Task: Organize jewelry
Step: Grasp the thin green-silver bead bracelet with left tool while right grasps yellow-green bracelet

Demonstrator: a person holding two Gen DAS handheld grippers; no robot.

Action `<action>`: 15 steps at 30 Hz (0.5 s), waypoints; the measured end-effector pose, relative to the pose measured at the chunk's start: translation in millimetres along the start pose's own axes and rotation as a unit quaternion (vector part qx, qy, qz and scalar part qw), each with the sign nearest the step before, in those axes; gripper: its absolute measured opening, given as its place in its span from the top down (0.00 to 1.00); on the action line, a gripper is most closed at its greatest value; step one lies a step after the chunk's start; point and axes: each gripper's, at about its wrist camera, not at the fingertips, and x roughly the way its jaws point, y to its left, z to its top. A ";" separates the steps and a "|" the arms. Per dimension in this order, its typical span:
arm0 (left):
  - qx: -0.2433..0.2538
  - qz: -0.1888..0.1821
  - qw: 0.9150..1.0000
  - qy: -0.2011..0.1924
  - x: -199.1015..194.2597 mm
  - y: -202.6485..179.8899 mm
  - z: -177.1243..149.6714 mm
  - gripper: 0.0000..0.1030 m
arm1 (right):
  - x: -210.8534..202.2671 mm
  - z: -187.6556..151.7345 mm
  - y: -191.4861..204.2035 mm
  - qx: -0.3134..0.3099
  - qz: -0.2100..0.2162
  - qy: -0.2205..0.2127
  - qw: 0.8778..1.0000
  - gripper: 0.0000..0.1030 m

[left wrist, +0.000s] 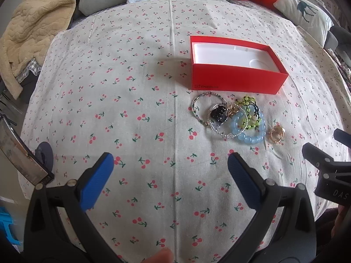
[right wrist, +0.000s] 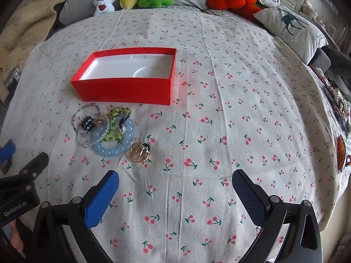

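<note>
In the left wrist view the left gripper (left wrist: 170, 164) gapes empty at lower centre, the jewelry pile (left wrist: 232, 118) right of centre below the red box (left wrist: 237, 81), while the right wrist view shows the right gripper (right wrist: 175, 182) equally wide and empty, the pile centre-left, so nothing looks sorted yet and a first pick comes next.

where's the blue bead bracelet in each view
Left wrist: blue bracelet right of centre, at the right of the jewelry pile.
Right wrist: blue bracelet left of centre, at the pile's near side.
Shared landmark: the red box just beyond the pile in both.
</note>
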 end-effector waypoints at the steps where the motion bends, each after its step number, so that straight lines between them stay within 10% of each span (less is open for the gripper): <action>1: 0.000 -0.003 1.000 0.000 -1.0 0.3 1.2 0.00 | -0.5 0.7 0.9 -0.005 0.000 0.001 1.000 0.00; 15: 0.039 -0.065 0.997 0.014 -0.5 9.8 38.6 0.00 | -16.1 44.3 -10.1 -0.015 0.041 0.013 0.999 0.00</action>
